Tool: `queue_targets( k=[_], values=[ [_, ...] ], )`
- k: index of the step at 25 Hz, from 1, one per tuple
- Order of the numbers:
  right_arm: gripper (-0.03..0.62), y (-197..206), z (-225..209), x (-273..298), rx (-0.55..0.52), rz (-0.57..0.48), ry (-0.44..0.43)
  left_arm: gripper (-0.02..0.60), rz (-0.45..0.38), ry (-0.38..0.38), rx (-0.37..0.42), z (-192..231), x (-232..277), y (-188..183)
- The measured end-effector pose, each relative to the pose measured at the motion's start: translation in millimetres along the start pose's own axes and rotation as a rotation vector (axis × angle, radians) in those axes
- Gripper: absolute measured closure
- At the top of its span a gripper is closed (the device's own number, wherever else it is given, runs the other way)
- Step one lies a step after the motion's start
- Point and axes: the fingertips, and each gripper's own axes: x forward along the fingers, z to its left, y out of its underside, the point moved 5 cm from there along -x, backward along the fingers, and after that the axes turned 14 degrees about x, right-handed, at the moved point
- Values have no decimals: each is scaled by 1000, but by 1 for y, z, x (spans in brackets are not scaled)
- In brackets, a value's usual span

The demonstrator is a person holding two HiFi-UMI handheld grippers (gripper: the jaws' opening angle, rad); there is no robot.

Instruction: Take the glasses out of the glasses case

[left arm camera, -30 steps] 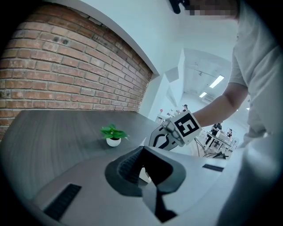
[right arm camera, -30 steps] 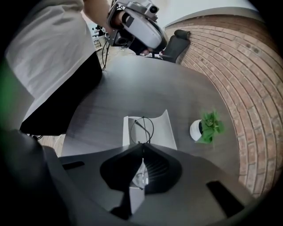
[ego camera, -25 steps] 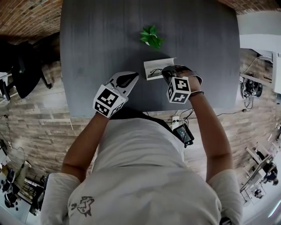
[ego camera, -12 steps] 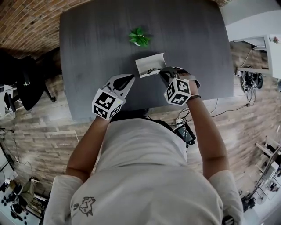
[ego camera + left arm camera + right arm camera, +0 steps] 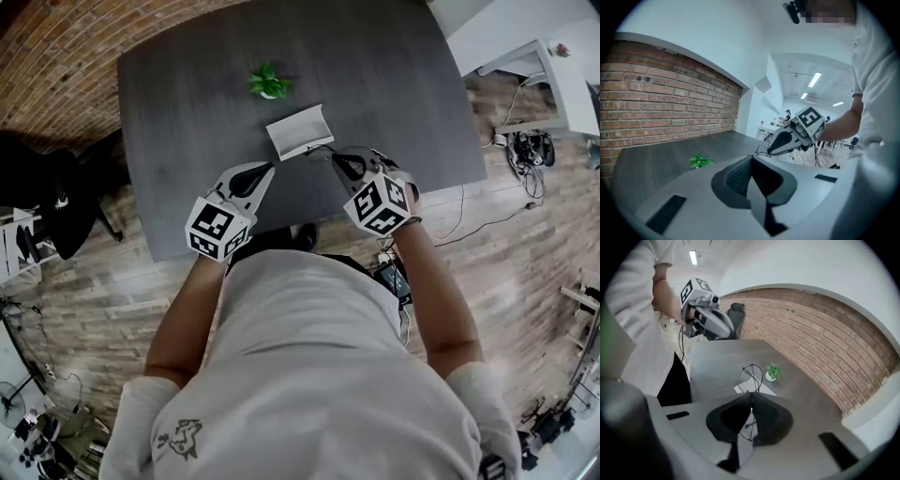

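A dark desk (image 5: pixel 187 112) fills most of the head view, kept nearly bare so the work has room, with a person standing at its near edge and a gripper in each hand. The left gripper (image 5: pixel 262 171) hangs off to the side of the case with its jaws together on nothing, apparently standing by rather than steadying anything. The right gripper (image 5: pixel 336 157) has its jaws pinched tight on the thin wire frame, a narrow hold that suits so slight an object. The white glasses case (image 5: pixel 300 131) lies open on the desk between the two tools, near a small green plant (image 5: pixel 268 82) set well back out of the way. The glasses (image 5: pixel 751 376) sit in the right jaws, seemingly clear of the case and just beside it. The count: one desk, two grippers, one case, one plant, one pair of glasses.
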Motion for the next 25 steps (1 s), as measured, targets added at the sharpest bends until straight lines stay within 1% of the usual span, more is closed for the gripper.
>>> queue_targets(
  k=[5,11,16,19,25],
  values=[
    [582,0,6,-36,103,-108,50,571,-18,-1,29,-16,-8,-14],
    [582,-9,10,-79,215,-239,96,571,-62,6,43,-35,-18,-34],
    [582,-15,24,-102,251,-351,108,571,-70,18,72,-51,-21,-43],
    [582,-13,30,-108,259,-375,107,571,-77,20,78,-58,-24,-46],
    [582,-18,39,-113,284,-391,93,571,-70,31,85,-61,-39,-52]
  ],
)
